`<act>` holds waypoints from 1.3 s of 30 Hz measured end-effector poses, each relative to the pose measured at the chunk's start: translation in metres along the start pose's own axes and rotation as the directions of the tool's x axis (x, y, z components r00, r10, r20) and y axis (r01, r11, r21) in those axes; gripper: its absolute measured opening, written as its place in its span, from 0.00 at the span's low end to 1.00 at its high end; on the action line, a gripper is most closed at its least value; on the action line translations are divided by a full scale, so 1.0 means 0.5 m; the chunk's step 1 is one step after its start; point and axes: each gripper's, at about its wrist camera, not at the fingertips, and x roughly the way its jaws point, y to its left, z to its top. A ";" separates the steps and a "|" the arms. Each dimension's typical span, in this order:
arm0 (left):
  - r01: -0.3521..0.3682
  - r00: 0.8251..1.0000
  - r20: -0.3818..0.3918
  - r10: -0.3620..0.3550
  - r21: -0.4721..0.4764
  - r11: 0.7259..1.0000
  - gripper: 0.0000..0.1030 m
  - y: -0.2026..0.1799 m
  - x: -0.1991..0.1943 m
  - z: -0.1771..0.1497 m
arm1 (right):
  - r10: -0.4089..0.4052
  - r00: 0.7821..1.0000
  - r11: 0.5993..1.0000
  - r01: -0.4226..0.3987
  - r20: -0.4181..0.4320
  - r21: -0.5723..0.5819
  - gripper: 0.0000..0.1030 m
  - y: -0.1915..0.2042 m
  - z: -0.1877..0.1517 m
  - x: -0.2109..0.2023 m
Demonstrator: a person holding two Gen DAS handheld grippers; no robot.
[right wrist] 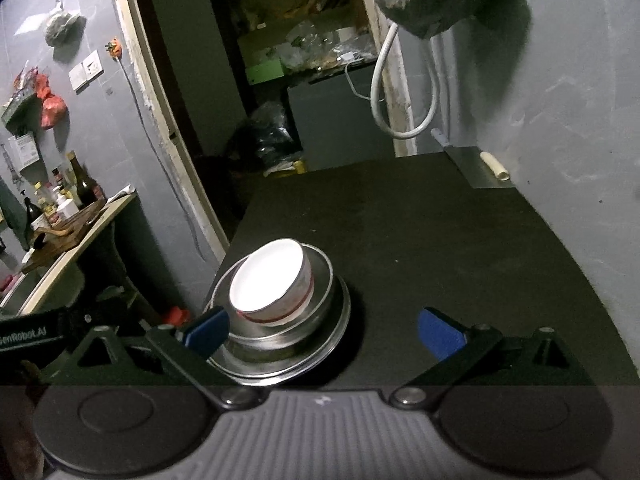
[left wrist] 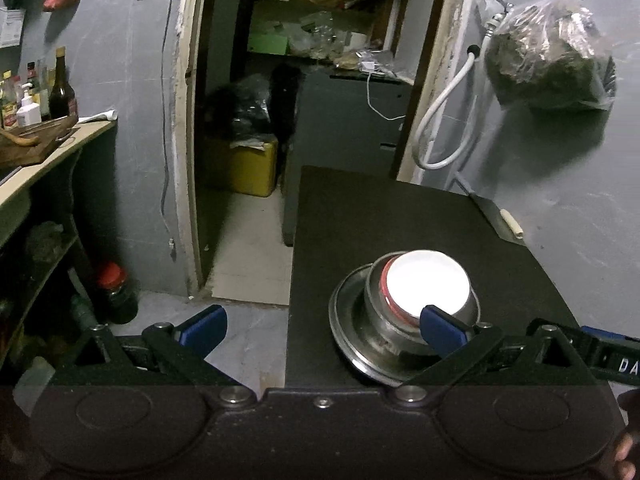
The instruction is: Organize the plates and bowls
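Observation:
On the black table [left wrist: 400, 216] [right wrist: 440, 232] stands a stack: a white bowl with a red band [left wrist: 428, 282] [right wrist: 268, 280] inside a steel bowl [left wrist: 380, 320] [right wrist: 280, 336], on a steel plate [left wrist: 346, 320] [right wrist: 332, 344]. My left gripper [left wrist: 322, 330] is open and holds nothing; its right finger overlaps the stack's near side, its left finger hangs over the floor. My right gripper [right wrist: 322, 330] is open and holds nothing, its left finger beside the stack's left rim, its right finger over bare table.
A doorway [left wrist: 304, 80] into a cluttered storeroom lies ahead. A counter with bottles [left wrist: 40, 100] [right wrist: 64, 200] stands at the left. On the right wall hang a filled plastic bag [left wrist: 548, 60] and a white hose [left wrist: 444, 120]. A cleaver [right wrist: 484, 168] lies at the table's far right corner.

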 end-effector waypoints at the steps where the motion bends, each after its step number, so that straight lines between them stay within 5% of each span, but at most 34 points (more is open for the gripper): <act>1: 0.008 1.000 -0.004 -0.008 0.004 1.000 0.99 0.005 -0.005 -0.003 | -0.011 1.000 1.000 0.011 0.010 0.008 1.00 0.007 -0.003 -0.011; 21: 0.132 0.990 0.042 -0.138 0.127 0.983 0.99 0.103 -0.141 -0.091 | -0.206 0.973 0.979 0.205 0.105 0.025 1.00 0.146 -0.134 -0.196; 39: 0.115 0.989 0.070 -0.127 0.147 0.982 0.99 0.058 -0.200 -0.124 | -0.158 0.979 0.987 0.157 0.129 0.014 1.00 0.093 -0.165 -0.258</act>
